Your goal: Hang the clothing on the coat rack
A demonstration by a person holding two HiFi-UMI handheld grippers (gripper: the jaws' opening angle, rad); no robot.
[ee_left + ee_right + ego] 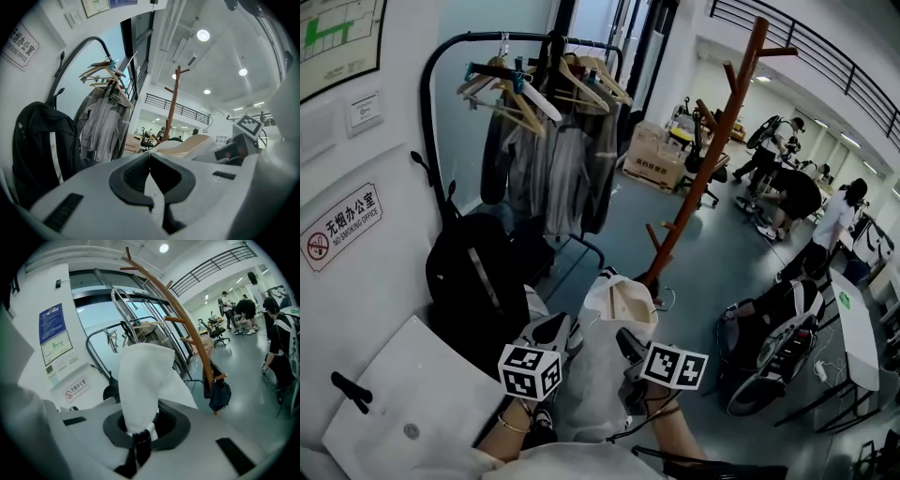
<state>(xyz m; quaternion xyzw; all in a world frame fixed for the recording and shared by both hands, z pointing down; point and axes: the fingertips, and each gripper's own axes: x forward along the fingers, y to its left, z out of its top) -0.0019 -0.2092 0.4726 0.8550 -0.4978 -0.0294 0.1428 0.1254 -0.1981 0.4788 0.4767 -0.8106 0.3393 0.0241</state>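
A white garment (598,375) hangs bunched between my two grippers, its beige-lined collar (623,298) standing up. My left gripper (562,328) is at its left side; in the left gripper view its jaws (151,157) are shut with a thin strip of white cloth between them. My right gripper (630,342) is shut on a fold of the garment (140,380), which rises out of its jaws (140,432). The brown wooden coat rack (712,141) stands on the floor ahead and to the right, apart from the garment. It also shows as the coat rack (187,326).
A black rail rack (441,84) at the left carries wooden hangers and grey jackets (553,159). A black backpack (478,281) leans by the wall. A dark bag (218,392) hangs low on the coat rack. Several people (787,192) and a white table (862,337) are at the right.
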